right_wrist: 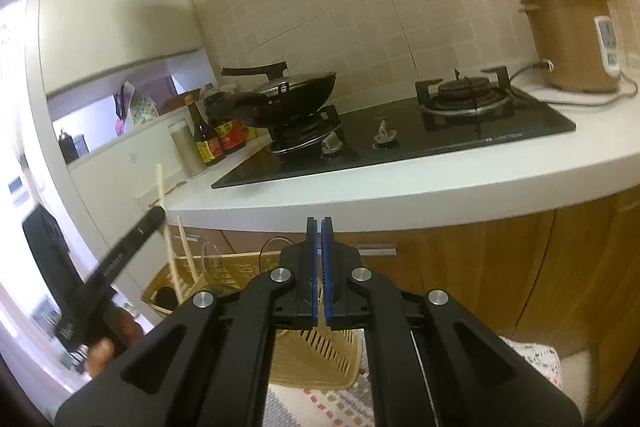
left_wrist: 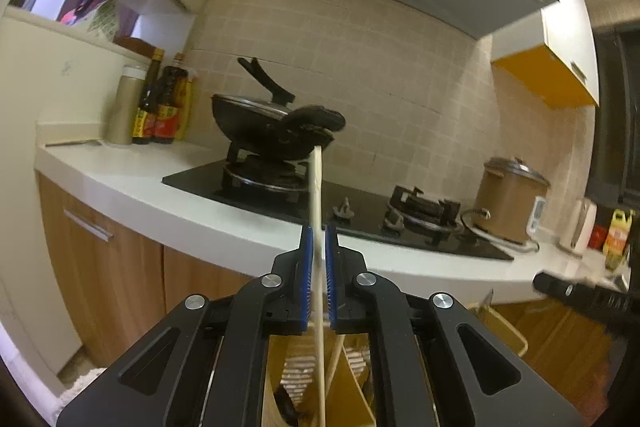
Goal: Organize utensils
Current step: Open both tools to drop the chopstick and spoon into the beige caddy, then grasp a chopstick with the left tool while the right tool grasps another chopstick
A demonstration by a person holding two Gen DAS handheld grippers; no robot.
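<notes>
Kitchen table (left_wrist: 132, 167) sits behind. Your left gripper (left_wrist: 319, 247) fingers pinch one chopstick (left_wrist: 317, 195) mid-frame above the basket (right_wrist: 320, 359); right gripper (right_wrist: 319, 239) fingers are closed, empty. Tilt and it could slip out.

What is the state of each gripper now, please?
Left gripper: closed on a pale chopstick.
Right gripper: closed, holding nothing.
</notes>
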